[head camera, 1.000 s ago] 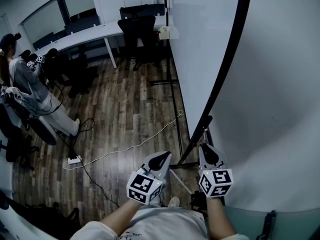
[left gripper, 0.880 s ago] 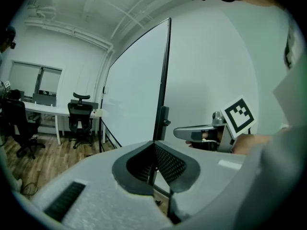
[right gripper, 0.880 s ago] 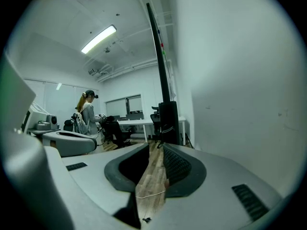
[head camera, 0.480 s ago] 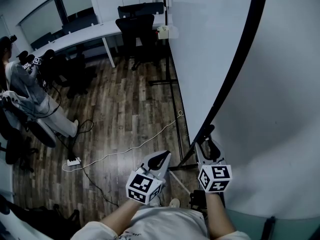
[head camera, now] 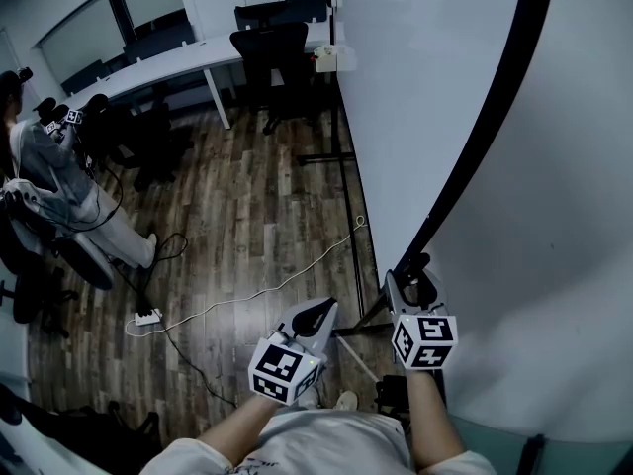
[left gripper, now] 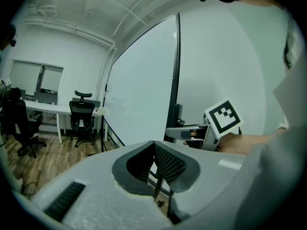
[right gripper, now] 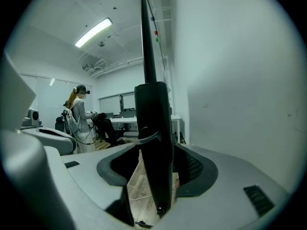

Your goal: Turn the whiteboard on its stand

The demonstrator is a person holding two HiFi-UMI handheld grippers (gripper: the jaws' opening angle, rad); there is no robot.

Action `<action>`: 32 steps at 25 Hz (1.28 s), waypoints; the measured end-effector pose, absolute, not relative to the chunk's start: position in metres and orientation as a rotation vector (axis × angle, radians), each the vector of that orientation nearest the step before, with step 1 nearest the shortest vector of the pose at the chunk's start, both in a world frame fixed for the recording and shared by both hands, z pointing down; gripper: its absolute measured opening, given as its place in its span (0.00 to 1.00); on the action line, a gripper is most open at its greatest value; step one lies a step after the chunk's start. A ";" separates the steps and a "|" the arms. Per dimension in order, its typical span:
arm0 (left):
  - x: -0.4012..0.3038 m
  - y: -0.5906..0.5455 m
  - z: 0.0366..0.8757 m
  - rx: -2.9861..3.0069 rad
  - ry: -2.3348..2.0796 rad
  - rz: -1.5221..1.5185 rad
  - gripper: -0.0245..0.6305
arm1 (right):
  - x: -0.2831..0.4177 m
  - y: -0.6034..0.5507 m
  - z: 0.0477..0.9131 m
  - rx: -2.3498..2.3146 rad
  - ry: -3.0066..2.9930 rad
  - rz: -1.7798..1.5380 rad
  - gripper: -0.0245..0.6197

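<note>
Head view: The whiteboard [head camera: 435, 97] stands upright directly ahead of both tongs, its black edge frame [head camera: 485, 127] running down to the right tongs [head camera: 415, 277]. The right tongs sit at the lower end of that frame, with the frame edge between their jaws. The left tongs [head camera: 315, 315] are held just beside the right tongs, off the board, over the wooden floor [head camera: 247, 216]. The stand [head camera: 321, 159] has its black foot bar on the floor beyond the left tongs. A white cable [head camera: 257, 290] lies on the floor ahead of the left tongs. Well beyond them are a white worktop [head camera: 168, 62], an office chair [head camera: 277, 57] and a person [head camera: 49, 176].

Left gripper view: The left tongs are clenched, pads meeting at the tips, with nothing gripped. The whiteboard rises ahead of them, and the right tongs reach to its black edge.

Right gripper view: The right tongs are released, their jaws have just been opening, and the black edge frame stands upright between the pads with a gap showing on either side.
</note>
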State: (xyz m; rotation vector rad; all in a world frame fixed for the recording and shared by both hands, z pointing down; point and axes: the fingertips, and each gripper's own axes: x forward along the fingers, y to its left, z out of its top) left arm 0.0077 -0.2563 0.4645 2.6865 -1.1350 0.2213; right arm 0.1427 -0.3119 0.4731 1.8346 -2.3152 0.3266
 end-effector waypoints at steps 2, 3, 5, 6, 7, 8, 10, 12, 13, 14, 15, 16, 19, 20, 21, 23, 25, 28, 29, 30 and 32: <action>0.005 -0.255 0.467 2.682 -1.140 0.223 0.05 | 0.142 -0.314 0.476 1.840 -2.307 0.323 0.34; 0.003 -0.255 0.468 2.680 -1.143 0.224 0.05 | 0.142 -0.315 0.477 1.841 -2.304 0.321 0.34; 0.001 -0.255 0.468 2.677 -1.149 0.226 0.05 | 0.142 -0.317 0.477 1.838 -2.302 0.320 0.34; 0.001 -0.256 0.467 2.675 -1.153 0.227 0.05 | 0.142 -0.319 0.476 1.835 -2.301 0.318 0.34; 0.000 -0.258 0.467 2.673 -1.156 0.229 0.05 | 0.141 -0.321 0.476 1.833 -2.300 0.317 0.34; -0.001 -0.259 0.467 2.670 -1.160 0.231 0.05 | 0.142 -0.324 0.476 1.832 -2.298 0.316 0.34; -0.001 -0.261 0.467 2.664 -1.168 0.233 0.05 | 0.143 -0.328 0.478 1.841 -2.292 0.319 0.34; -0.002 -0.261 0.469 2.661 -1.173 0.237 0.05 | 0.145 -0.330 0.479 1.855 -2.284 0.318 0.34; -0.002 -0.261 0.469 2.659 -1.175 0.238 0.05 | 0.145 -0.330 0.480 1.859 -2.280 0.314 0.34; -0.003 -0.260 0.469 2.658 -1.177 0.239 0.05 | 0.145 -0.330 0.479 1.860 -2.277 0.310 0.34; -0.004 -0.259 0.469 2.656 -1.180 0.238 0.05 | 0.144 -0.329 0.479 1.860 -2.274 0.306 0.34; -0.005 -0.257 0.469 2.654 -1.182 0.238 0.05 | 0.143 -0.329 0.479 1.860 -2.270 0.302 0.33; -0.006 -0.255 0.469 2.651 -1.185 0.237 0.05 | 0.143 -0.329 0.479 1.861 -2.259 0.294 0.33; -0.005 -0.255 0.469 2.651 -1.186 0.237 0.05 | 0.143 -0.329 0.479 1.861 -2.257 0.293 0.33; -0.005 -0.254 0.469 2.651 -1.188 0.236 0.05 | 0.144 -0.329 0.479 1.860 -2.256 0.293 0.33; -0.006 -0.251 0.469 2.651 -1.189 0.235 0.05 | 0.143 -0.327 0.480 1.858 -2.254 0.294 0.33; -0.008 -0.249 0.468 2.650 -1.191 0.232 0.05 | 0.141 -0.327 0.479 1.855 -2.254 0.295 0.33; -0.009 -0.248 0.466 2.651 -1.193 0.229 0.05 | 0.139 -0.326 0.478 1.850 -2.252 0.295 0.33; -0.009 -0.247 0.466 2.651 -1.193 0.228 0.05 | 0.138 -0.324 0.479 1.849 -2.252 0.295 0.33; -0.010 -0.244 0.466 2.651 -1.192 0.227 0.05 | 0.137 -0.322 0.479 1.848 -2.252 0.293 0.33; -0.010 -0.239 0.465 2.652 -1.191 0.225 0.05 | 0.135 -0.316 0.478 1.843 -2.254 0.290 0.33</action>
